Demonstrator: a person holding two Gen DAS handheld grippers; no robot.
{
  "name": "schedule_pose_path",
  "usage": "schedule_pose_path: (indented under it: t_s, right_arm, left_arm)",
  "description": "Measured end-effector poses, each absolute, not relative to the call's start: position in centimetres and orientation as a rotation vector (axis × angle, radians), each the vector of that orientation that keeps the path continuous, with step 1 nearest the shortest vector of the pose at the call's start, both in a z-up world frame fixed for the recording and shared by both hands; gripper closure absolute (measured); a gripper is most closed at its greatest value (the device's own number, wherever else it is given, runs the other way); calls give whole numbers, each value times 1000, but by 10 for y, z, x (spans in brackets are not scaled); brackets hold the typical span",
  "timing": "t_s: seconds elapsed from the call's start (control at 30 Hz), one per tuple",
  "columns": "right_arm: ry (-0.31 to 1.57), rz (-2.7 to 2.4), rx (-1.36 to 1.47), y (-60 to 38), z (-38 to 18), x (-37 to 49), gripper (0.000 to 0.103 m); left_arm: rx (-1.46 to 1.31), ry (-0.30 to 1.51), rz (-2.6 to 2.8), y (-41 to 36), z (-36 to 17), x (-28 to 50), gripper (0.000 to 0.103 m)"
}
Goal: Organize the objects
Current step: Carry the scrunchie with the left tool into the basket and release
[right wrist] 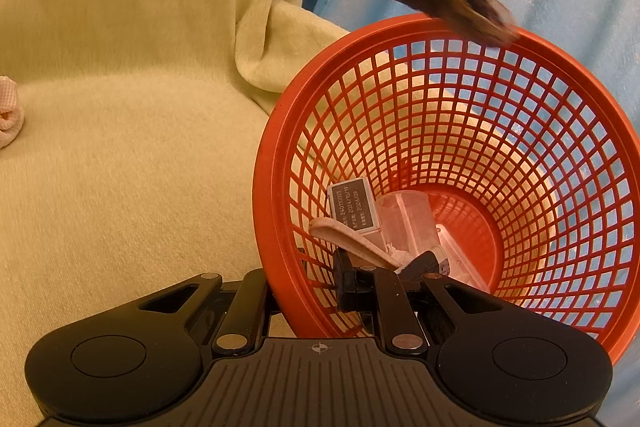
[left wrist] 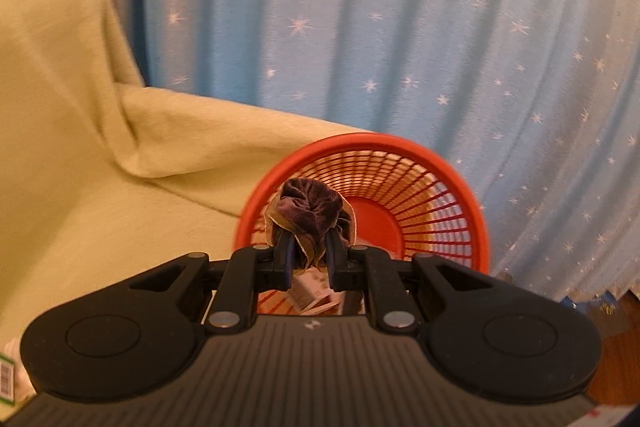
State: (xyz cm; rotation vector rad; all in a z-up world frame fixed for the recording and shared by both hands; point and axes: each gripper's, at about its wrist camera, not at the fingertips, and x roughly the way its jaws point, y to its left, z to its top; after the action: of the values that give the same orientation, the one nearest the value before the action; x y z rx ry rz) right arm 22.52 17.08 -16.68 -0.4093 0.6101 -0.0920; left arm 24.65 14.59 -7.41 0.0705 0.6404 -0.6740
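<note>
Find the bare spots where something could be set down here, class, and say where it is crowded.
Free: the yellow sofa cover between the pink roll and the red basket. Inside the basket, the far part of the floor is bare. Crowded: the near side, holding a small box and clear cup.

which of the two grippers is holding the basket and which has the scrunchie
The right gripper is clamped on the red basket's near wall. The left gripper pinches the dark purple velvet scrunchie, above the basket's mouth.
</note>
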Motion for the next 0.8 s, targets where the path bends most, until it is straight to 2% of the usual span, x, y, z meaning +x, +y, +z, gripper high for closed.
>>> schedule_pose_path:
  t_s: [0.07,0.13,0.17,0.33,0.8]
  right_arm:
    - [609,-92,-407,171,-167,225,93]
    - [609,-92,-407,172,-167,225,93]
    - [609,-91,-407,172,-167,225,93]
    - [608,-91,-404,173,-167,225,93]
    - [608,-92,-400,171,-166,226,93]
  left_arm:
    - [82,650,-702,133,-76,251,88]
    - [81,653,-743,122,-78,256,80]
    - [73,656,-743,118,-79,259,71]
    - [46,628,-705,127,-74,261,71]
    - [-41,604,-370,241,-77,255,68]
